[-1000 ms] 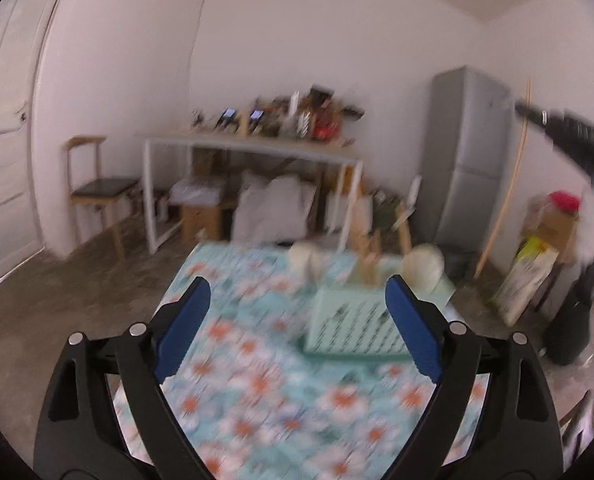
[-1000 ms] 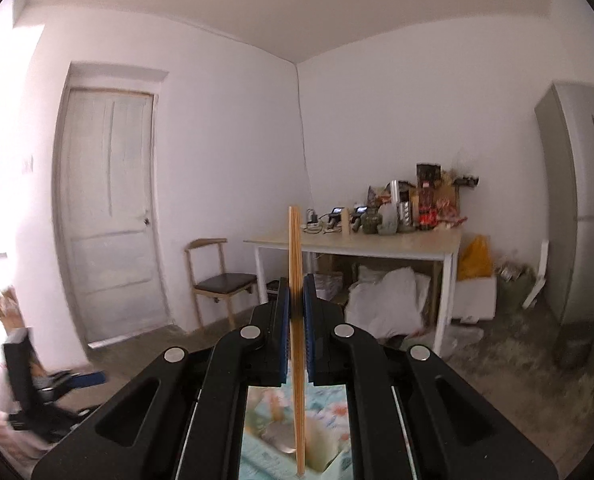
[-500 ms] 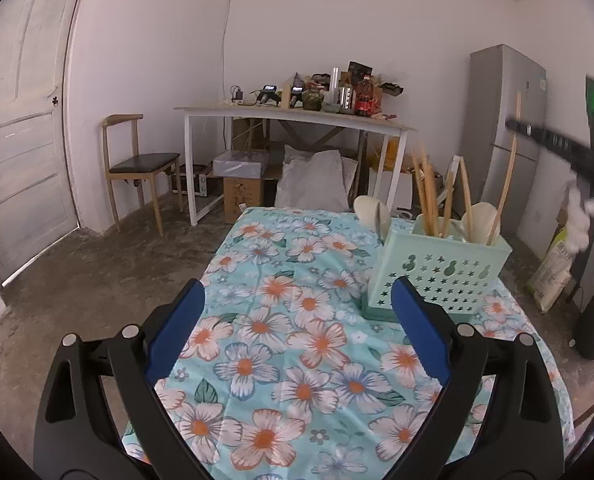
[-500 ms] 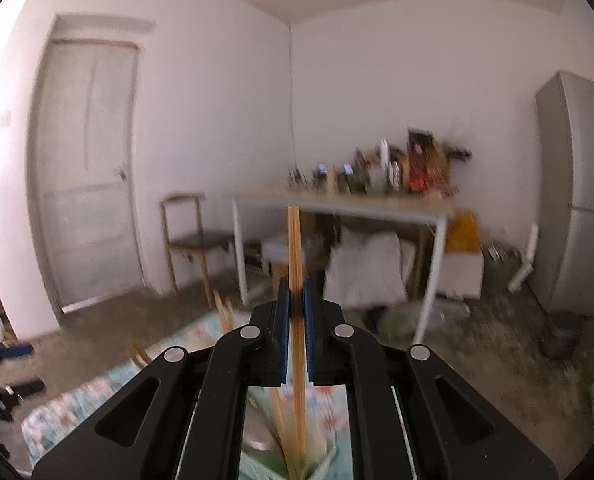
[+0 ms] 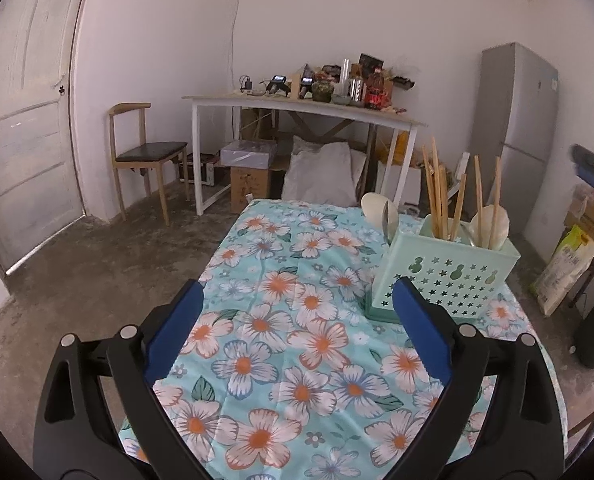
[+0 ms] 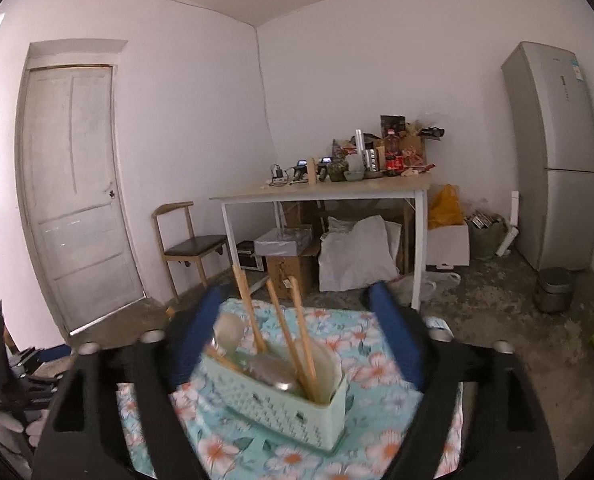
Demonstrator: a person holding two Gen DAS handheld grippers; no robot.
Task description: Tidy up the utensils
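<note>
Chopsticks (image 5: 437, 196) stand upright in a pale green perforated holder (image 5: 453, 276), together with pale spoons (image 5: 491, 224). The holder sits on a table covered by a floral cloth (image 5: 281, 320), toward the far right part of the cloth in the left wrist view.

Left gripper (image 5: 297, 320): jaws spread wide, nothing between the blue pads (image 5: 177, 328); it hangs over the near part of the cloth, and the holder shows just beyond its right pad.

Right gripper (image 6: 297, 332): jaws have just been opening and now stand wide. The holder (image 6: 281, 404) and its chopsticks (image 6: 297, 332) appear between the blurred pads (image 6: 395, 332), but no pad presses on them.

Background: a white door (image 6: 77, 200), a wooden chair (image 5: 145, 156), a cluttered white desk (image 5: 305, 108) and a grey fridge (image 6: 553, 152) stand along the far walls.
</note>
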